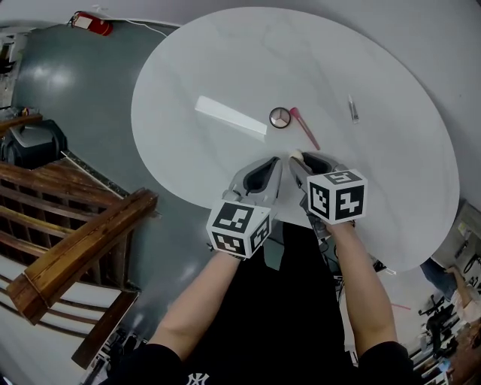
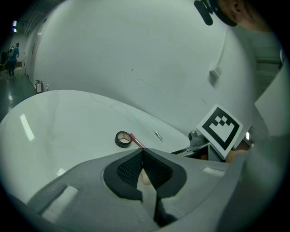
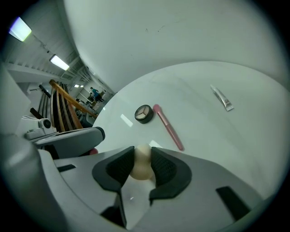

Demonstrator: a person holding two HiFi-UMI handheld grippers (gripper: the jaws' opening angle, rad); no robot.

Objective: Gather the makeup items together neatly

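Note:
On the round white table (image 1: 225, 68) lie a round eyeshadow compact (image 1: 279, 116) (image 3: 144, 113), a pink brush (image 1: 305, 128) (image 3: 168, 127) just right of it, and a small tube (image 1: 352, 110) (image 3: 223, 98) farther right. My right gripper (image 1: 301, 159) (image 3: 142, 153) is shut on a beige makeup sponge (image 3: 142, 166), held over the table's near side, short of the brush. Beside it on the left, my left gripper (image 1: 276, 161) (image 2: 142, 150) has its tips touching. The left gripper view shows the compact (image 2: 123, 138), brush (image 2: 137, 141) and tube (image 2: 157, 135) ahead.
The table's near edge runs just under both grippers. A wooden stair railing (image 1: 83, 241) stands at the left over a grey floor, and a red fire extinguisher (image 1: 94, 22) lies at the far left. A bright light reflection (image 1: 231, 115) crosses the tabletop left of the compact.

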